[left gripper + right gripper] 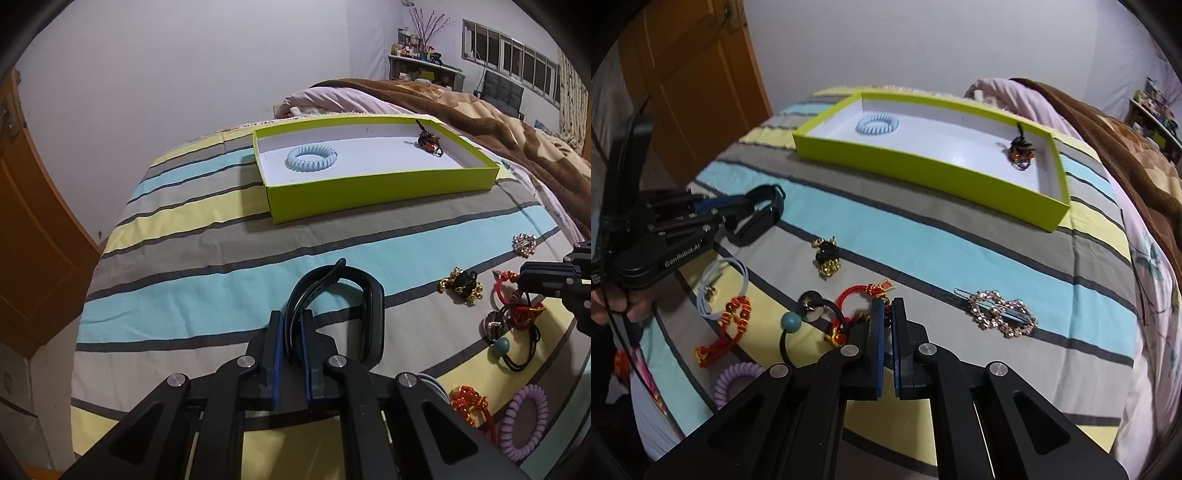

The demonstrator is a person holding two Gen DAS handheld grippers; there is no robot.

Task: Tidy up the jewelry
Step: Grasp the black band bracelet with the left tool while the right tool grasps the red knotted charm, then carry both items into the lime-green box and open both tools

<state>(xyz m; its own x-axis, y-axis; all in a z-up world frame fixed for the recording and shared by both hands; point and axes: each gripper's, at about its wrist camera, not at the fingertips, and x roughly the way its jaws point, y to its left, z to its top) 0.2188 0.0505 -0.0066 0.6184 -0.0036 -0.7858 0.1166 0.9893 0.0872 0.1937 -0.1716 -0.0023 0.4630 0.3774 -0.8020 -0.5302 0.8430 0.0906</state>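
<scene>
We hold the black band (332, 306) pinched in our left gripper (291, 325), just above the bedspread (207, 251) near its foot edge. This is the carry step: the band goes into the green box (380, 195) farther up the bed, where a blue coil (312, 157) and a beaded piece (428, 142) already lie. Next we must lift clear of the near wall, then release. Our right gripper (886, 314) hovers nearly closed and empty by the red cord (857, 295).

The purple coil tie (733, 380) is partly hidden behind the right hand-held gripper (886, 314), whose fingers cover part of the red cord bracelet (849, 299). Shelf items (417, 46) are too small to identify. The left hand-held gripper (291, 328) hides the black band's (354, 295) near end.
</scene>
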